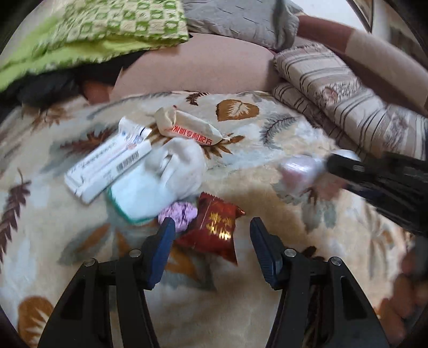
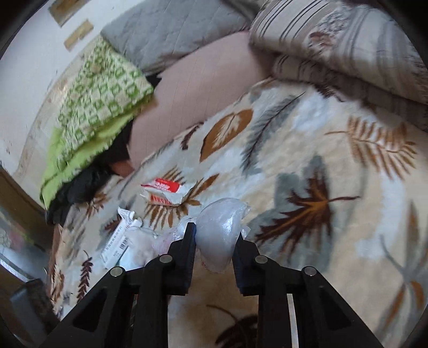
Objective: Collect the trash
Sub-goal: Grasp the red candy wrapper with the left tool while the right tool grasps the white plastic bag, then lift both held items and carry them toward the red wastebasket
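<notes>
Trash lies on a leaf-patterned blanket (image 1: 267, 150). A red foil wrapper (image 1: 216, 235) sits just ahead of my left gripper (image 1: 212, 223), between its blue pads, which stand apart and do not touch it. Left of it lie a crumpled purple wrapper (image 1: 178, 211), a white tissue (image 1: 179, 163), a white barcode box (image 1: 107, 166) and a beige snack packet (image 1: 187, 128). My right gripper (image 2: 216, 231) is shut on a clear crumpled plastic bag (image 2: 219, 227). In the left wrist view it (image 1: 329, 163) holds that bag (image 1: 297, 174) at the right.
Folded striped quilts (image 1: 347, 107) are stacked at the right. A green checked blanket (image 1: 112, 26) and a grey quilt (image 1: 240, 18) lie at the back, with a pink cushion (image 1: 203, 64) between. The snack packet (image 2: 163, 191) and the box (image 2: 120, 238) also show in the right wrist view.
</notes>
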A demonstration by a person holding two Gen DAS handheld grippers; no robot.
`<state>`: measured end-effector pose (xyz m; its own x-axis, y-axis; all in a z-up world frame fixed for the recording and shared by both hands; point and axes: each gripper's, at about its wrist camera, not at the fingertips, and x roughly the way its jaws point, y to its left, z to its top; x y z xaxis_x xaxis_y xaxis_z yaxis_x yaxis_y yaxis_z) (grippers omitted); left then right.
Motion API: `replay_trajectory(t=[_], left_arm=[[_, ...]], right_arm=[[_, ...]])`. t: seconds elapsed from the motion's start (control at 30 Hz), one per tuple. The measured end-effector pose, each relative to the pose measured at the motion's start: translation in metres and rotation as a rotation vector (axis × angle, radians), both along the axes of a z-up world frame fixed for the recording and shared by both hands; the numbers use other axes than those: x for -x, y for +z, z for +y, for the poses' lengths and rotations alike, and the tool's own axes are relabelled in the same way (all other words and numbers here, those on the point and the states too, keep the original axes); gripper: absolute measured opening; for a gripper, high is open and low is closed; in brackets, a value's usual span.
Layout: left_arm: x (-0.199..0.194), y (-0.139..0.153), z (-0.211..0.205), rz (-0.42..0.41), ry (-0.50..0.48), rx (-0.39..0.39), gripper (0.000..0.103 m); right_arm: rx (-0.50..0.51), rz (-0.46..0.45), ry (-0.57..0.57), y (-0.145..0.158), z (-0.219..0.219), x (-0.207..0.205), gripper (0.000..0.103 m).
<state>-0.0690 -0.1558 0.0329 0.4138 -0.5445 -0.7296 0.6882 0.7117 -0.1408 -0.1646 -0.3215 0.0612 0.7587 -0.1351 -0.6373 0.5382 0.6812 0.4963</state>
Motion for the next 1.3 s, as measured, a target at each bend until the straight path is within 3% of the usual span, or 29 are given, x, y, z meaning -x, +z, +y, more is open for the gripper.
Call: replay_trajectory(t=[0.07,0.23,0.4,0.47,0.5,0.63,0.83,1.0,1.07,1.2,1.3], left_arm=[[-0.01,-0.007,-0.006,0.031,-0.004,-0.008,0.041],[-0.013,-0.007,-0.02,-0.03,-0.053,-0.031,0.039],[0.011,-0.008,-0.036,-0.134,-0.112,-0.15,0.04],[0.008,-0.012,-0.035,-0.115,-0.099,-0.173,0.039],[0.007,-0.011,-0.033,-0.112,-0.087,-0.166,0.034],[0.01,-0.004,-0.029,-0.133,-0.074,-0.134,0.033],[-0.001,-0.023,-0.036,-0.054,-0.082,-0.182,0.035],[-0.005,-0.017,-0.025,-0.025,-0.057,-0.129,0.032],[-0.004,-0.005,-0.018,-0.023,-0.048,-0.07,0.032],[-0.005,0.014,-0.005,-0.063,-0.001,0.003,0.032],[-0.008,0.019,0.0,-0.083,0.04,0.002,0.032]], right_arm=[[-0.002,-0.006,-0.022,0.003,0.002,0.014,0.027],[-0.022,-0.01,-0.078,0.004,0.004,0.046,0.027],[0.014,0.019,-0.077,0.0,0.0,0.048,0.027],[0.033,0.026,-0.079,0.0,-0.003,0.045,0.027],[0.038,0.025,-0.083,0.0,-0.005,0.045,0.027],[0.044,0.024,-0.091,-0.002,-0.008,0.043,0.027],[0.048,0.028,-0.085,-0.003,-0.009,0.042,0.027],[0.059,0.024,-0.078,-0.001,-0.006,0.043,0.027],[0.071,0.025,-0.073,0.001,-0.004,0.043,0.027],[0.097,0.028,-0.078,0.004,-0.003,0.045,0.027],[0.133,0.039,-0.083,0.008,0.0,0.046,0.027]])
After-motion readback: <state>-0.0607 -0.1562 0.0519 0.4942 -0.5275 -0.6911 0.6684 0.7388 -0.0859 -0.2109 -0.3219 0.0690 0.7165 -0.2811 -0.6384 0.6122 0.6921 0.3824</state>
